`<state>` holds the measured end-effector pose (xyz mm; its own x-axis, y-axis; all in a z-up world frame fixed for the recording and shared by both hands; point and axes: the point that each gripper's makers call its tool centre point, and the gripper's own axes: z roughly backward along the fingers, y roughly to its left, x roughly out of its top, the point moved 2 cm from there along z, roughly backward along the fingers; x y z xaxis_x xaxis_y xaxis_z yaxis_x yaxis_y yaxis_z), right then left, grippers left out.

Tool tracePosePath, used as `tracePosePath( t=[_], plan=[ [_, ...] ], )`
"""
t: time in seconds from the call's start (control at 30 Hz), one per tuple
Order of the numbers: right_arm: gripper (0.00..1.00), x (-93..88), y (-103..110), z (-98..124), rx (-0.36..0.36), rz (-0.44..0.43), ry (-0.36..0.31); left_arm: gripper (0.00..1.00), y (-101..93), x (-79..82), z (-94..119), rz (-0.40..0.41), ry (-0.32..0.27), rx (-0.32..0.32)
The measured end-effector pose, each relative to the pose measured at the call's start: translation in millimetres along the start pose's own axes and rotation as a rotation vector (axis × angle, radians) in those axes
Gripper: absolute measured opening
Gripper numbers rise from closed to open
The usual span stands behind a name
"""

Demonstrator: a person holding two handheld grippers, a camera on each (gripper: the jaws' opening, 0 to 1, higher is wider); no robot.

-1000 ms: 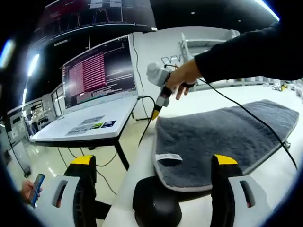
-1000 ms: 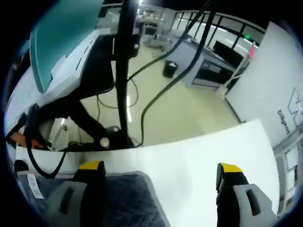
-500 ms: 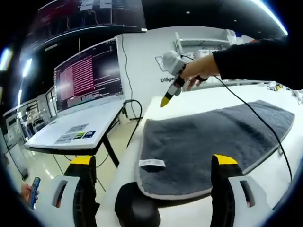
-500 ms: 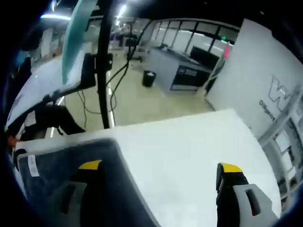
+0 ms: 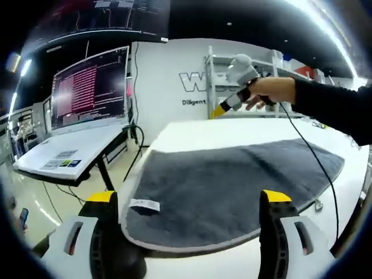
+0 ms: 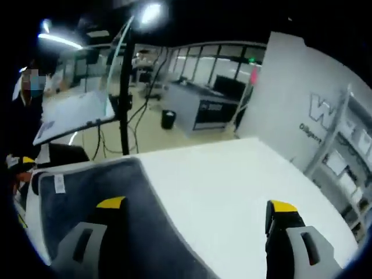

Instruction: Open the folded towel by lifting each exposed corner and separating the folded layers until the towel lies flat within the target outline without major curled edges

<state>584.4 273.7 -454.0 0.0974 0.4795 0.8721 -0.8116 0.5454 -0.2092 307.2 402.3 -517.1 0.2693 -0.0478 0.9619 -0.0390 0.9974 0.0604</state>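
A grey folded towel (image 5: 232, 180) with a pale edge and a white label (image 5: 144, 204) lies on the white table (image 5: 232, 129). My left gripper (image 5: 189, 200) stands open at the towel's near edge, nothing between its yellow-tipped jaws. Beyond the towel a hand in a dark sleeve holds the right gripper (image 5: 235, 87) up in the air over the table's far side, a cable trailing from it across the towel. In the right gripper view the right gripper (image 6: 195, 204) is open above the table (image 6: 232, 186), with the towel (image 6: 104, 203) at lower left and its label (image 6: 59, 183).
A desk with a lit monitor (image 5: 87, 87) stands left of the table, cables hanging below. A white wall with lettering (image 5: 195, 87) and shelving (image 5: 256, 64) rise behind. In the right gripper view a stand with a monitor (image 6: 125, 99) and an open floor (image 6: 157, 133) lie past the table's edge.
Both views have swung. The hand with the right gripper has risen and moved farther right and away over the table. The towel lies as before.
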Motion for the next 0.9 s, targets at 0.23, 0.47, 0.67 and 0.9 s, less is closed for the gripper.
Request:
tracePosePath(
  t=[0.23,0.47,0.67,0.9],
  plan=[
    [1.00,-31.7,-28.5,53.4,-0.064,-0.067,-0.074,0.99,-26.8,41.4,-9.1,0.003,-0.135,-0.057],
    [1.00,-65.6,-51.1,112.5,-0.124,-0.153,-0.147,1.00,-55.8,47.2,-26.6,-0.025,-0.111,-0.085],
    [1.00,-84.6,-75.8,147.6,-0.188,-0.138,-0.160,1.00,-80.5,54.2,-37.0,-0.035,-0.102,-0.128],
    [1.00,-114.5,-111.2,196.6,-0.251,-0.179,-0.180,1.00,-112.7,70.7,-39.7,-0.072,-0.106,-0.169]
  ],
)
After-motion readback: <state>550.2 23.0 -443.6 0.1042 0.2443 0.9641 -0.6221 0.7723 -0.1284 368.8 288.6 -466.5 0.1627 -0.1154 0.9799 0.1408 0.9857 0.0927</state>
